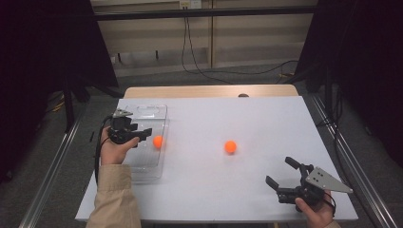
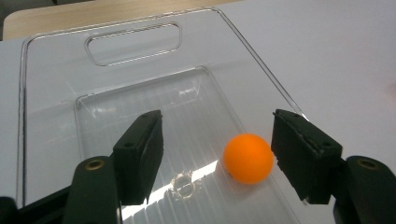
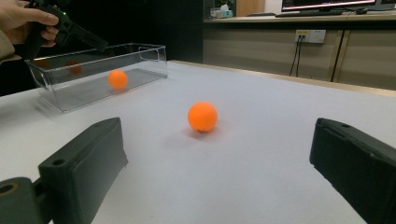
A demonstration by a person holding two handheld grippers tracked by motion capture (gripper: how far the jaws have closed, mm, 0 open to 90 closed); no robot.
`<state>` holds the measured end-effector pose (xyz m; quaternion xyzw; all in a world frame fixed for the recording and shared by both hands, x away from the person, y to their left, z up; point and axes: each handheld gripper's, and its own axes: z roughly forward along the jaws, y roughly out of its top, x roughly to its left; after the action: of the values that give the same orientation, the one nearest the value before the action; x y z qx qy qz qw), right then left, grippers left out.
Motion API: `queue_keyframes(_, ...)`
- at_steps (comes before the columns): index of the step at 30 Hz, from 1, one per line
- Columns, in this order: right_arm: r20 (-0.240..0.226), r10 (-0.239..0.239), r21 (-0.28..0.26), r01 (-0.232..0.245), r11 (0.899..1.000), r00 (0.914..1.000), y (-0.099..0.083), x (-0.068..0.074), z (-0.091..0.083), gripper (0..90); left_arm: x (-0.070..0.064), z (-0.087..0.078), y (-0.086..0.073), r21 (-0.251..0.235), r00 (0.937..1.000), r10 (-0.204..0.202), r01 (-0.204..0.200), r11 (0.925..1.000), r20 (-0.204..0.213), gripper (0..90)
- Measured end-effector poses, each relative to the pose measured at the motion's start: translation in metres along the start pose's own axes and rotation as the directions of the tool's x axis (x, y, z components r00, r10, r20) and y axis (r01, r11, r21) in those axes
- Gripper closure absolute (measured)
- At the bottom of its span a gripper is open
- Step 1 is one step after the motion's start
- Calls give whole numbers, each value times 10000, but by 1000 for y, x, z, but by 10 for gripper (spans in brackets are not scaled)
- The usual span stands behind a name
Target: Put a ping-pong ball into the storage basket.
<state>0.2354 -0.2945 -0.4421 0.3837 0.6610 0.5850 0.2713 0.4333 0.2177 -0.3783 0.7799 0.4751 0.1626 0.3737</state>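
Observation:
A clear plastic tray point(image 1: 142, 166) point(image 2: 56, 84) point(image 3: 51, 79) lies at the table's left side. One orange ball point(image 1: 158, 141) point(image 2: 248, 158) point(image 3: 117, 79) rests on its ribbed floor near the right wall. My left gripper point(image 1: 142, 134) point(image 2: 217, 156) hovers open over the tray, the ball lying below between its jaws, close to the right one, untouched. A second orange ball point(image 1: 230, 147) point(image 3: 202, 116) sits on the bare white table near the middle. My right gripper point(image 1: 283, 173) point(image 3: 215, 186) is open near the front right corner, pointed at that ball from a distance.
The white table point(image 1: 266, 118) has open surface around the middle ball. A wooden strip point(image 1: 209, 90) runs along the far edge. Cables trail on the floor beyond. Metal rails point(image 1: 351, 161) flank both sides of the table.

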Motion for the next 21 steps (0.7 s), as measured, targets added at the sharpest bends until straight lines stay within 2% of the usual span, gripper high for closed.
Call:
queue_keyframes(3,-10,-1,-3,1,10000,10000,0,0,0,27,-3,-1,2,-110,9999,-103,104,9999,107,295)
queue_keyframes(10,2,-31,16,31,10000,10000,0,0,0,27,-12,-2,7,-165,9995,51,-46,9999,300,250)
queue_keyframes(13,7,-19,18,19,10000,10000,0,0,0,27,-16,-3,10,-278,9991,2,10,9996,428,231)
queue_keyframes(21,-17,-12,14,12,10000,10000,0,0,1,28,-24,-1,13,-218,9978,116,-102,9997,659,181)
